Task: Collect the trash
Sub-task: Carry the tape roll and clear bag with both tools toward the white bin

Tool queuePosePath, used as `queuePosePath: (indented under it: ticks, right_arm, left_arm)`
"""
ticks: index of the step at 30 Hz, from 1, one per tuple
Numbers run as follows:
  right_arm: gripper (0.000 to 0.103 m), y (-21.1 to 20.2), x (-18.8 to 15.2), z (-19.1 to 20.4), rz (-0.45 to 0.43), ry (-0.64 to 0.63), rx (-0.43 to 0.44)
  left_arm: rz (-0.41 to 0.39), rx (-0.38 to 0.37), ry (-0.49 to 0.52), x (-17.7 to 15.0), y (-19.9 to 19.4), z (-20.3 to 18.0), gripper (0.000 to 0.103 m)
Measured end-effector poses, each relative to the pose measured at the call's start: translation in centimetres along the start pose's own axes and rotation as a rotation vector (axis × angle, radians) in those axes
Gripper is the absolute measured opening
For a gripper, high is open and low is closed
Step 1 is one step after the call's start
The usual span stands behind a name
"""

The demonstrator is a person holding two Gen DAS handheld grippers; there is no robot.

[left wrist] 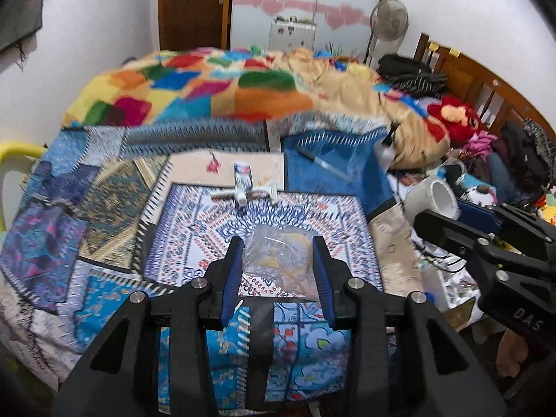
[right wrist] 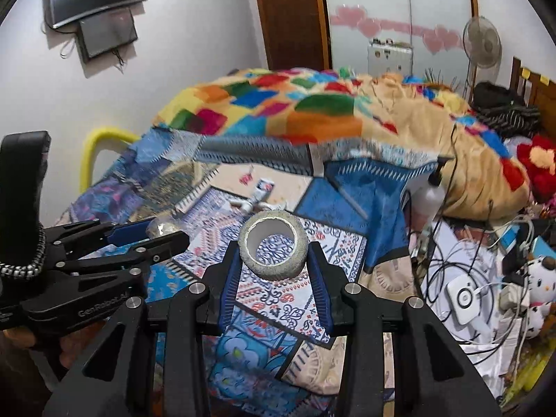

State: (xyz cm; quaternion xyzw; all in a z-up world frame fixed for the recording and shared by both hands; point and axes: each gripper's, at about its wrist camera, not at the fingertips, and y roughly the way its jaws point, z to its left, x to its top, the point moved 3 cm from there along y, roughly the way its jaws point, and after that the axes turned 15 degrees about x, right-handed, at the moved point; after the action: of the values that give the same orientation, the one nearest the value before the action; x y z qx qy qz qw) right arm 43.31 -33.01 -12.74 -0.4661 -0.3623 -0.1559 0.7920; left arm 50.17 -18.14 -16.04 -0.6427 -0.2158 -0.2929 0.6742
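My left gripper (left wrist: 278, 253) is shut on a crumpled clear plastic bag (left wrist: 279, 260) with yellowish bits inside, held above the patterned bedsheet (left wrist: 104, 208). My right gripper (right wrist: 274, 260) is shut on a grey tape roll (right wrist: 274, 248) with a white core, held clear of the bed. The right wrist view shows the left gripper (right wrist: 153, 234) at the left, with the bag (right wrist: 161, 227) between its jaws. In the left wrist view the right gripper (left wrist: 441, 215) enters from the right with the tape roll (left wrist: 432, 199). A small tube and a white box (left wrist: 243, 182) lie on the sheet ahead.
A colourful patchwork blanket (left wrist: 208, 87) is heaped at the back of the bed. A pen (left wrist: 321, 163) lies on a blue patch. Cables, a white device (right wrist: 464, 299) and soft toys (right wrist: 540, 285) crowd the right side. A yellow chair (right wrist: 100, 139) stands at the left.
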Motion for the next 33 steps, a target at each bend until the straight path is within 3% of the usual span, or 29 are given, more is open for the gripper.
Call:
queuePosePath:
  ticks: [7, 17, 33]
  right_arm:
    - [0.035, -4.6, 0.6, 3.8, -0.066, -0.045, 0.017]
    - [0.035, -9.5, 0.3, 10.2, -0.142, -0.123, 0.057]
    - [0.035, -10.0, -3.5, 21.9, -0.126, -0.267, 0.186]
  left_arm:
    - [-0.108, 0.012, -0.047, -0.3, -8.3, 1.6, 0.038]
    - [-0.209, 0.047, -0.114, -3.0, -17.0, 5.3, 0.038]
    - [-0.261, 0.169, -0.262, -12.0, -26.2, 15.0, 0.038]
